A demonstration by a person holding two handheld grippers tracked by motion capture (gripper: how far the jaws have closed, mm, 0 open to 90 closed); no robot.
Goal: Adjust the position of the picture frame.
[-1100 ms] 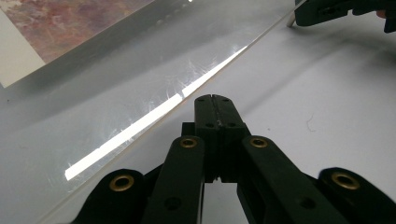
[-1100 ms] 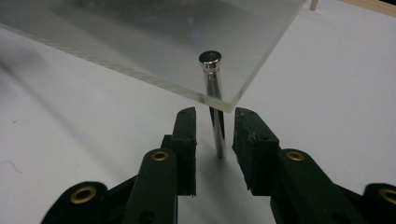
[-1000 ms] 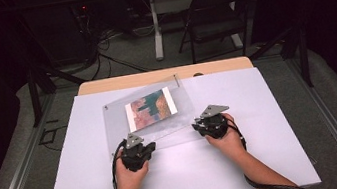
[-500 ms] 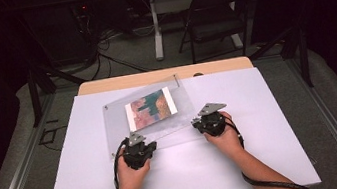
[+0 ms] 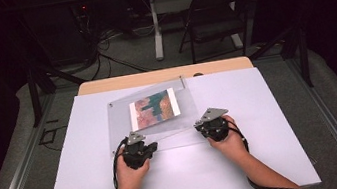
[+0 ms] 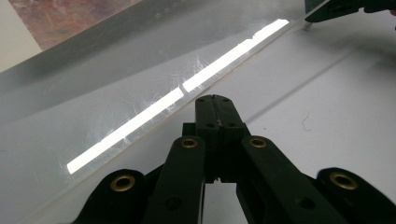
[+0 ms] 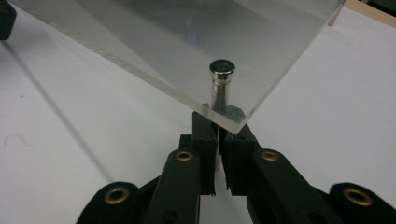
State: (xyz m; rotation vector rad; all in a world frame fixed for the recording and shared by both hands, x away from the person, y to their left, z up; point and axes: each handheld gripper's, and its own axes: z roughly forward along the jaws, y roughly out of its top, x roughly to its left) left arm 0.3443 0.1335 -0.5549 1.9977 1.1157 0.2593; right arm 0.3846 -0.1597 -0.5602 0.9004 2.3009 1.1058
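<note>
A clear acrylic sheet [image 5: 120, 124] with a colour picture [image 5: 154, 109] under it lies on the white table [image 5: 272, 124]. My left gripper [image 5: 138, 140] sits at the sheet's near left edge. In the left gripper view its jaws [image 6: 215, 99] are shut, just short of the sheet's bright edge [image 6: 140, 116], with nothing between them. My right gripper [image 5: 200, 125] is at the sheet's near right corner. In the right gripper view it [image 7: 218, 122] is shut on a small upright metal pin [image 7: 221, 74] at the corner of the sheet [image 7: 163, 37], and the pin's head shows through the plastic.
The table's wooden back edge [image 5: 163, 75] lies just beyond the sheet. A black chair [image 5: 220, 11] and cables stand on the floor behind. White table surface stretches to both sides and in front of the hands.
</note>
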